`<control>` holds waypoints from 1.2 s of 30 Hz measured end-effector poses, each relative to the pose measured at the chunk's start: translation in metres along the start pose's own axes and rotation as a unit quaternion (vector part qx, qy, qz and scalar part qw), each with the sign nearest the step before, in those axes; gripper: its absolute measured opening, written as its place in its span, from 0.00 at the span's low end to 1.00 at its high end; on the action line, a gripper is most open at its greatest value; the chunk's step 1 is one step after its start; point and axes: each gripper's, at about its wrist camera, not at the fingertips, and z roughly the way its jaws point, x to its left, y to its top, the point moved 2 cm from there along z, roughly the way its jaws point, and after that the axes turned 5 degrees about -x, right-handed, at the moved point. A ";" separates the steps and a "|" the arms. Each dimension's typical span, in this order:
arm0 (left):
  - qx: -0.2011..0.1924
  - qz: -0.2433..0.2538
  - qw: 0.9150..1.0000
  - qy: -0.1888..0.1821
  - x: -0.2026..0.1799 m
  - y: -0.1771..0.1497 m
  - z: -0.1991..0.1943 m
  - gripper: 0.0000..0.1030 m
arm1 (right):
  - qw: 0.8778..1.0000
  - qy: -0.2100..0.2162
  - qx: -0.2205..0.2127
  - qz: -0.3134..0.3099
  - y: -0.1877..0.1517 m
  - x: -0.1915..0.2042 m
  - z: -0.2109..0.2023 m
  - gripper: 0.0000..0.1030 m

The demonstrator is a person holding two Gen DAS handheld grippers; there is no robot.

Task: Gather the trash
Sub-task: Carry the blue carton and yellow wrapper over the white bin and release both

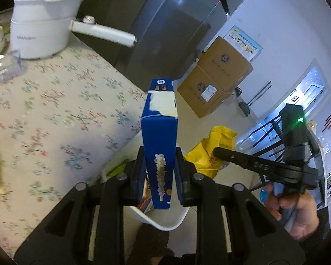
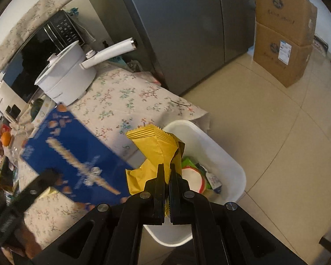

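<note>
Right wrist view shows our right gripper (image 2: 167, 172) pinching the yellow wrapper (image 2: 154, 150) just above the white bin (image 2: 227, 154), which sits on the floor against the table's edge. Our left gripper (image 1: 160, 165) clamps the blue box (image 1: 160, 132) by its narrow sides, over the bin's near rim. We judge the box the risk: it is long, the bin already holds trash, and released off-centre it could tip over the rim onto the floor. The light wrapper could also flutter wide.
</note>
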 end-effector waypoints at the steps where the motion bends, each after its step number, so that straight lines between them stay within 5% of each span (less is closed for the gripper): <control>1: 0.000 0.001 1.000 0.003 0.000 -0.002 0.005 0.24 | 1.000 -0.003 0.000 -0.001 -0.001 -0.003 0.000 0.03; 16: 0.013 0.012 0.999 0.046 0.019 -0.028 0.047 0.25 | 0.999 -0.034 0.018 0.010 -0.007 -0.019 0.010 0.03; 19: 0.021 0.018 0.998 0.055 0.021 -0.031 0.043 0.35 | 0.999 -0.038 0.022 0.006 -0.007 -0.017 0.013 0.03; 21: 0.018 0.030 0.997 0.062 0.022 -0.030 0.033 0.53 | 0.999 -0.042 0.024 0.002 -0.007 -0.016 0.015 0.03; 36: -0.001 0.076 0.984 0.163 0.075 -0.001 -0.081 0.79 | 0.997 -0.063 0.038 -0.020 -0.005 0.005 0.031 0.04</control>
